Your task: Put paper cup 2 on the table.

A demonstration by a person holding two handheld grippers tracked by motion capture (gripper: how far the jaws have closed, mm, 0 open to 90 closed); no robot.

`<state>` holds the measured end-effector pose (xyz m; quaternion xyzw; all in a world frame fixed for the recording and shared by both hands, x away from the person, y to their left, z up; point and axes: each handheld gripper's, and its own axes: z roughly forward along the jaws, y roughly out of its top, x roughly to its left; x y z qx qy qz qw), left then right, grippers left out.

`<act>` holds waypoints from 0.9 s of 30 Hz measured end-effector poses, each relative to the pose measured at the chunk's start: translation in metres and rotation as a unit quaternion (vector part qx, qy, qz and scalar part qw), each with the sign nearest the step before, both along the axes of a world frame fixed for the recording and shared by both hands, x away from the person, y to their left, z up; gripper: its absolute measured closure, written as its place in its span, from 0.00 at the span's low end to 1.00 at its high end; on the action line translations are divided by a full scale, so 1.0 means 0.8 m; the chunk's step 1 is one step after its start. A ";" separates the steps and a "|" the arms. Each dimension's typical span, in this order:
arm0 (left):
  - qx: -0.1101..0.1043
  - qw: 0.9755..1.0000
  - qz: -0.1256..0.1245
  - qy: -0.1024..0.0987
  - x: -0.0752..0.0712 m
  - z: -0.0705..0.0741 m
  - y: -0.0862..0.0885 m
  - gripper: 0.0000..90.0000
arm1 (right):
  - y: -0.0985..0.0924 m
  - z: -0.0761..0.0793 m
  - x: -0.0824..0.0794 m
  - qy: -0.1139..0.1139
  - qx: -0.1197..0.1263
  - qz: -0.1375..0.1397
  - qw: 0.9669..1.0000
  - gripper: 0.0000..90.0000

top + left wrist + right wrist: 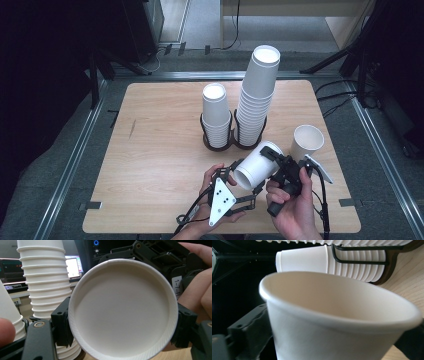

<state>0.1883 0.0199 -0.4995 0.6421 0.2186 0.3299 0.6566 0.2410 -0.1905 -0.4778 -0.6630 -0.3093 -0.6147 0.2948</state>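
A white label (177, 286) on the far hand-held gripper (160, 255) reads "1-7-R"

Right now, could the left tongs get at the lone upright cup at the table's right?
Probably not: left tongs grip the held cup, which with the right tongs blocks the way to the upright cup.

Cup (256, 168) between my jaws: matt white paper, rim finely ribbed. Table (160, 150): pale wood grain, satin. Stack holder (235, 142) at 12 o'clock: dark wire, smooth.
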 end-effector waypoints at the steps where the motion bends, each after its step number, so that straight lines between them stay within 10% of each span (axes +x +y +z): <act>1: -0.001 1.000 0.000 -0.001 0.000 0.000 0.000 0.27 | -0.001 0.000 0.000 0.003 -0.001 -0.001 1.000 0.08; 10: 0.001 1.000 0.000 0.009 0.003 0.001 0.003 0.24 | 0.003 0.000 -0.001 0.003 0.003 -0.014 1.000 0.12; 18: 0.016 0.998 -0.002 0.059 0.007 0.006 0.004 0.09 | 0.000 0.005 -0.003 -0.013 0.012 -0.037 0.999 0.13; 23: 0.025 0.996 -0.011 0.084 0.013 0.006 0.006 0.01 | -0.017 0.012 -0.001 -0.038 -0.023 -0.088 0.995 0.13; 27: 0.019 0.995 -0.009 0.098 0.015 0.011 0.012 0.00 | -0.024 0.023 -0.001 -0.099 -0.086 -0.115 0.985 0.13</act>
